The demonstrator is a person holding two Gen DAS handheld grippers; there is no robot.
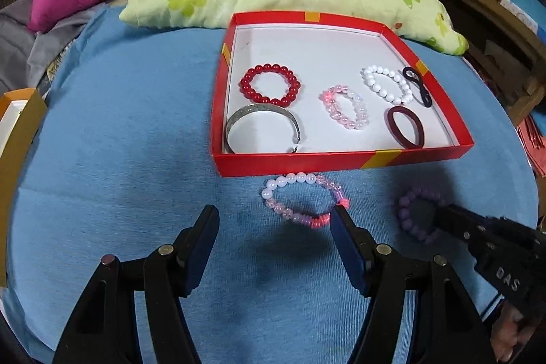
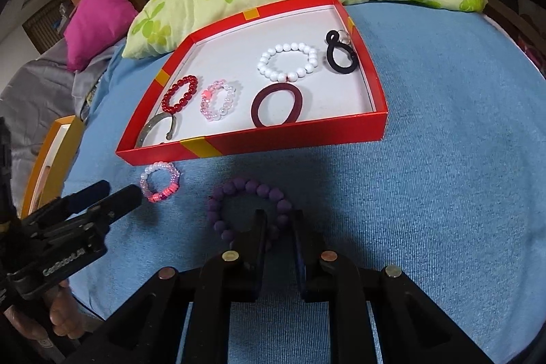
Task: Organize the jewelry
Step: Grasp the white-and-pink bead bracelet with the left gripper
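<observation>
Right hand-held gripper (image 2: 277,220): jaws drawn close together on the near side of the purple bead bracelet (image 2: 250,210). One finger sits inside the ring, the other outside, with the beaded strand between them; judged to be grasping it. The bracelet lies on the blue cloth, not lifted.

Left hand-held gripper (image 1: 274,220): jaws wide apart, nothing between them, tips low over the cloth just beside the pink-and-white bead bracelet (image 1: 303,200), which lies just near of the red box's (image 1: 307,159) front wall.

Progress: six pieces already in the box.
- red bead bracelet (image 1: 269,86), far left
- silver cuff bangle (image 1: 262,128), near left
- pale pink bead bracelet (image 1: 346,106), centre
- white bead bracelet (image 1: 387,84), far right
- maroon hair tie (image 1: 406,127), near right
- black hair tie (image 1: 418,86), twisted into a figure eight at the right wall

Left to do, as judged: the two bracelets outside.

Materials: box is shallow glossy red card with yellow bands and a matt white floor. Purple beads are matt and round; pink ones translucent and glossy. Cuff is open-ended metal; ties are soft elastic loops. Cloth is finely ribbed.
</observation>
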